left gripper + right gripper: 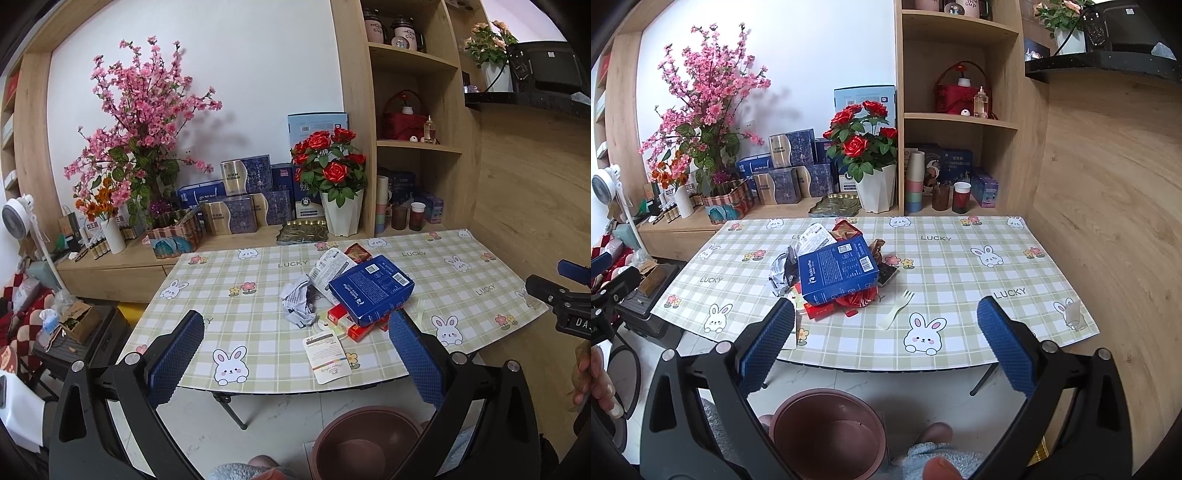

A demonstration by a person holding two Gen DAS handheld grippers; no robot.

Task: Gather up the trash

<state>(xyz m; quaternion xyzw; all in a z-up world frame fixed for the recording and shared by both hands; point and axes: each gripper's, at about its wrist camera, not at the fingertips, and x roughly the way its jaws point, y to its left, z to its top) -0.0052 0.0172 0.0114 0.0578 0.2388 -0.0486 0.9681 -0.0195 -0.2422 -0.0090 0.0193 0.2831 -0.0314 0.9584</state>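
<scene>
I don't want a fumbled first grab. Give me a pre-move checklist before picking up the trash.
1. Left gripper open, holding nothing: ok.
2. Right gripper open, holding nothing: ok.
3. Bin below the table edge, mouth unobstructed: ok.
4. Blue box on top of the pile, free to grab: ok.
5. Spork lying apart from the pile: ok.
6. Bin empty: cannot tell, the bottom is dim.
</scene>
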